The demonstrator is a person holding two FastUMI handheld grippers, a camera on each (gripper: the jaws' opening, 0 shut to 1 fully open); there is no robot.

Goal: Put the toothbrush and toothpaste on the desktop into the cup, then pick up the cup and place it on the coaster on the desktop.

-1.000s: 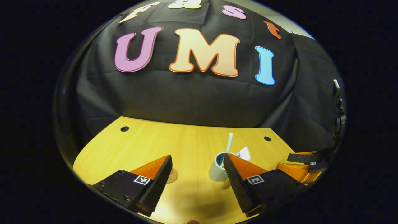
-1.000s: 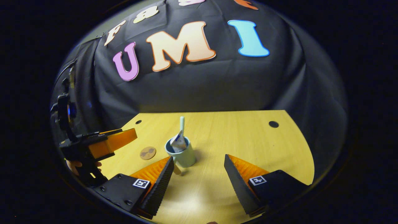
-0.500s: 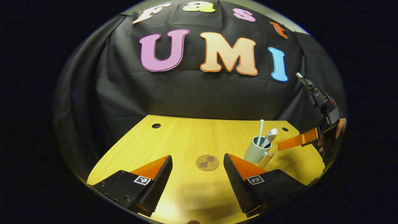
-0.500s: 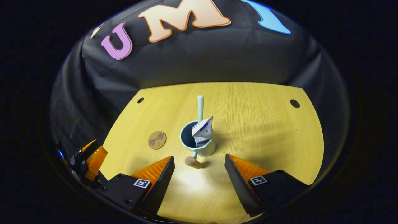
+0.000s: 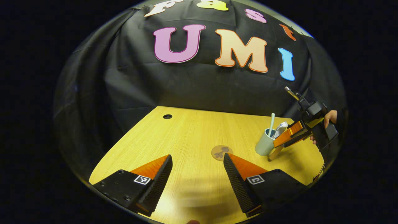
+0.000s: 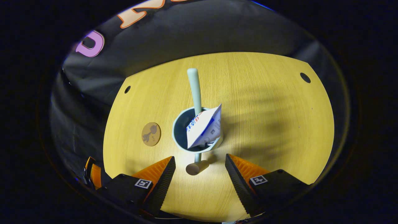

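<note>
A yellow wooden desktop [image 6: 267, 102] with round cable holes near its back corners stands against the booth's black cloth wall [image 5: 199, 90], which hangs in loose folds down to the desk's rear edge.

In the right gripper view, the pale cup [image 6: 197, 134] stands upright near the middle of the desktop, with the toothbrush [image 6: 195, 88] rising handle-up out of it and the toothpaste [image 6: 205, 126] leaning against the rim on the right. The cup's wooden-tipped handle [image 6: 197, 167] sticks out toward the camera, between the fingers of the right gripper [image 6: 199, 169], whose jaws are spread wide with neither finger touching it. The round brown coaster [image 6: 151, 134] lies flat on the desk to the cup's left, apart from it and bare.

The toothbrush head and the lower part of the toothpaste are hidden inside the cup. The tube carries blue and red print, too small and tilted to read. The dark motif on the coaster could be a plant or a figure; it is hard to make out.

In the left gripper view, the left gripper [image 5: 198, 166] hangs over the near edge of the desk, jaws parted and empty, with the coaster [image 5: 222, 152] just beyond its right finger. Farther right, a hand [image 5: 330, 116] holds the right gripper [image 5: 290, 137] by the cup [image 5: 265, 142]; its far finger is hidden there.
</note>
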